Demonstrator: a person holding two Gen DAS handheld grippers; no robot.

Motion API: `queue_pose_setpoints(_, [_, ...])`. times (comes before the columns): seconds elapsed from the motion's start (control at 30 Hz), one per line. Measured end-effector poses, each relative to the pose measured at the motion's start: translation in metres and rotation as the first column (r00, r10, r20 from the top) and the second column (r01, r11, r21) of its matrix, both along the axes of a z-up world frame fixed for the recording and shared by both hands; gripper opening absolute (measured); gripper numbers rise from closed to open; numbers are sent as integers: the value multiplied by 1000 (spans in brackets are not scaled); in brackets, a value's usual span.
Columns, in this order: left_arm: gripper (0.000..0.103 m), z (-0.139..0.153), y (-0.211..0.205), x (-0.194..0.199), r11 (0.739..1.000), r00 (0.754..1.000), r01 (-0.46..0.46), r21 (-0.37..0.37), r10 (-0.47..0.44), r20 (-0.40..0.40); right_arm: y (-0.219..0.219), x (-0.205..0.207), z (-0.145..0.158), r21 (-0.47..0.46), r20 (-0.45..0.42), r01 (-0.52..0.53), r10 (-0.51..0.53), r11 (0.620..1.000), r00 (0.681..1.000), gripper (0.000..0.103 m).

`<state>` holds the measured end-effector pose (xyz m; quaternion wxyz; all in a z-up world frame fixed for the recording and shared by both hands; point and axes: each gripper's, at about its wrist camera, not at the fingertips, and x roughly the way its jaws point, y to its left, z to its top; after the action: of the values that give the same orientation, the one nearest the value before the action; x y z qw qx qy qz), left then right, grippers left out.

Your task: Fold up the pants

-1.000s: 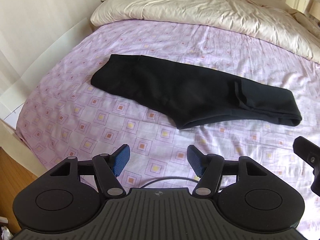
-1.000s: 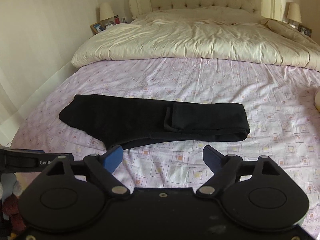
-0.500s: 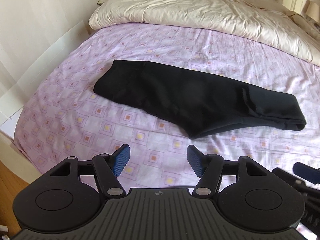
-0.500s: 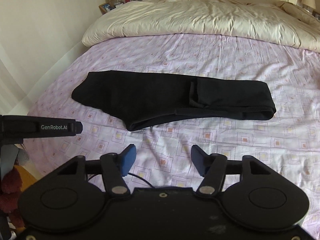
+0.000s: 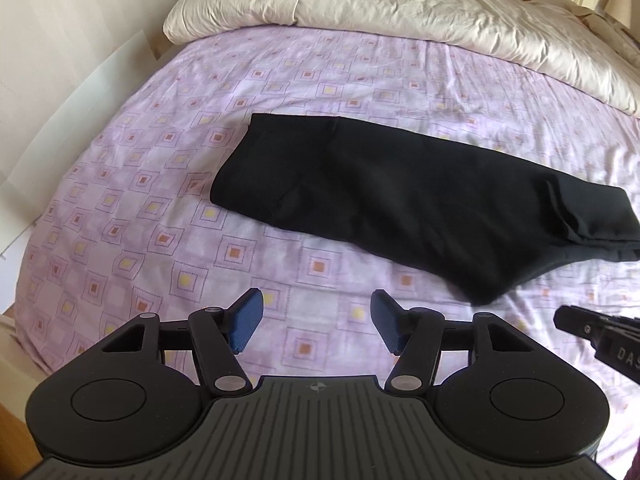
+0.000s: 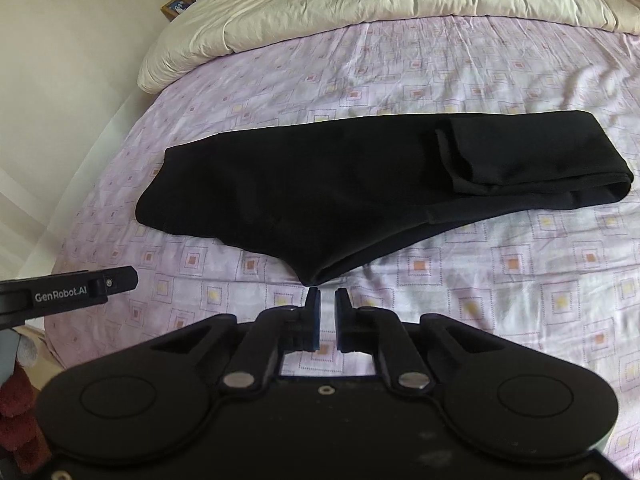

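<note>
Left gripper (image 5: 316, 322): blue-padded fingers (image 5: 246, 320) spread wide, nothing between them; held above the near edge of the bed, short of the pants.
Bed sheet (image 5: 160, 184): lilac with a square print, covering the mattress from the near edge to the duvet.
Pants (image 6: 320, 192): black, lying flat across the middle of the sheet, long axis left to right; waist end at left, legs doubled over themselves at right, crotch corner pointing toward the near edge.
Right gripper (image 6: 326, 300): fingers drawn almost together with a narrow slit between them, gripping nothing; tips just short of the crotch corner, apart from the fabric.
Duvet (image 6: 360, 4): cream, bunched along the far side of the bed, well apart from the pants.
</note>
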<state>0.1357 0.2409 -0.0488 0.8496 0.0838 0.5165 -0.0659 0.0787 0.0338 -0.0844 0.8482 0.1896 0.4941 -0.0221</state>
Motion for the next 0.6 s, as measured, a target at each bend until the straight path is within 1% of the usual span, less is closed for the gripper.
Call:
queue_pose_setpoints(0.2, [58,-17,30,32,1000,1000,-3,-25,2,-31,17,47,-23,-60,-48,6,-9,998,999,9])
queue_pose_setpoints(0.37, [58,-25,44,57,999,999,-3,-48,1,-34,19,71,-42,-95,-77,32,-39,995,996,9])
queue_pose_setpoints(0.47, [58,-28,46,69,998,999,2,-57,-4,-34,19,80,-57,-106,-123,45,-58,993,991,9])
queue_pose_setpoints(0.57, [58,-35,46,80,998,999,8,-63,-11,-45,20,84,-78,-109,-201,43,-64,993,978,9])
queue_pose_setpoints(0.6, [58,-37,46,83,998,999,8,-65,-12,-49,20,85,-81,-107,-201,46,-67,993,977,9])
